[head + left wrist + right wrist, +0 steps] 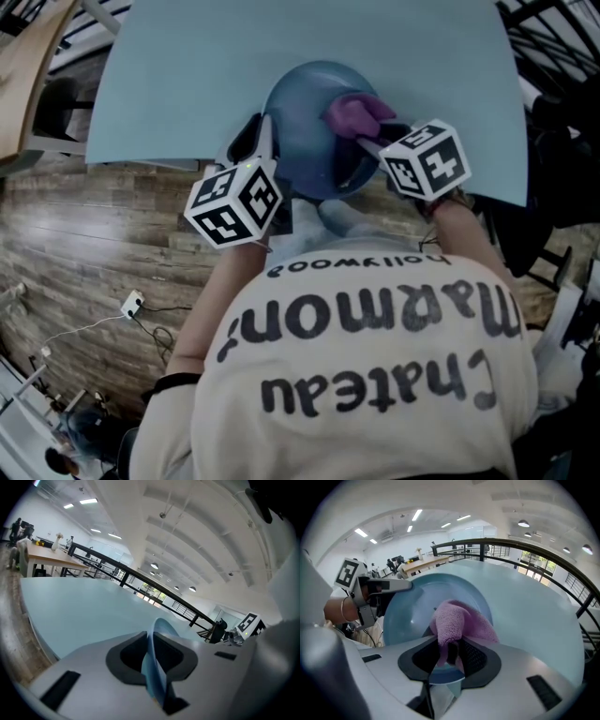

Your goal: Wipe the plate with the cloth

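Note:
A round blue plate (309, 122) is held just above the near edge of the pale blue table (187, 84). My left gripper (258, 141) is shut on the plate's left rim. In the left gripper view the plate (157, 663) runs edge-on between the jaws of this gripper (152, 656). My right gripper (370, 141) is shut on a purple cloth (356, 112) that lies against the plate's right side. In the right gripper view the cloth (457, 620) bunches out of the gripper (450, 651) onto the plate's (412, 606) inner face, and the left gripper (382, 587) shows at the plate's far rim.
The table top stretches away beyond the plate. A wooden desk (28, 66) stands at the far left, and black railings (140, 581) run behind the table. On the wood floor lies a white plug box (131, 303) with a cable.

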Available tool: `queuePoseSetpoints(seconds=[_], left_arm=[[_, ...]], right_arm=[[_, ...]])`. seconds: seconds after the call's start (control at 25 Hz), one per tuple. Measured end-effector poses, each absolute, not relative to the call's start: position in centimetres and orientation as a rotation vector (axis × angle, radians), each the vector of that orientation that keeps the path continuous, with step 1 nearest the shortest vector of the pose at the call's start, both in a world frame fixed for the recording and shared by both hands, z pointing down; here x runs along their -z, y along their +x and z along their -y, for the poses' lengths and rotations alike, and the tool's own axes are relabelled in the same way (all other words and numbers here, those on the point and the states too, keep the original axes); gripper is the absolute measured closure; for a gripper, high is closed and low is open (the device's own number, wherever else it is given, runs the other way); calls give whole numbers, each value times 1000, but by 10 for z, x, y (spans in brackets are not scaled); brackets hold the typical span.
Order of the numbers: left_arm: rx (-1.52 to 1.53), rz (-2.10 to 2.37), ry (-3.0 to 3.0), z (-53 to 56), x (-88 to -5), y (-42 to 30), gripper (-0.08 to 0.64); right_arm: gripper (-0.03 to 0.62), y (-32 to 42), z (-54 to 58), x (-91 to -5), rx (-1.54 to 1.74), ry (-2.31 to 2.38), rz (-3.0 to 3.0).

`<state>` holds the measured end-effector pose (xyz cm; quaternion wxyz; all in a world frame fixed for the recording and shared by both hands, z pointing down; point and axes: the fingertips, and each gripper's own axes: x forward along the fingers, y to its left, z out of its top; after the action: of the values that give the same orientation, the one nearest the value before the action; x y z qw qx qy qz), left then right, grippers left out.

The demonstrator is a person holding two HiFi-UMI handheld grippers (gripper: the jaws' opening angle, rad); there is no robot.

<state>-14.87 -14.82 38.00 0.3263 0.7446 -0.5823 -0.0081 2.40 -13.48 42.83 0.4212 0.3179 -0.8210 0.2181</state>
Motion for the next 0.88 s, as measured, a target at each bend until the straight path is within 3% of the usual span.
queuePoseSetpoints(seconds=[0.56, 0.88], left_arm=[[32, 1559, 1920, 138, -375, -146, 520], [26, 1546, 1875, 131, -384, -149, 522]], right_arm=[[460, -84, 100, -402, -573, 463, 2408], [459, -93, 93, -420, -304, 410, 2350]])
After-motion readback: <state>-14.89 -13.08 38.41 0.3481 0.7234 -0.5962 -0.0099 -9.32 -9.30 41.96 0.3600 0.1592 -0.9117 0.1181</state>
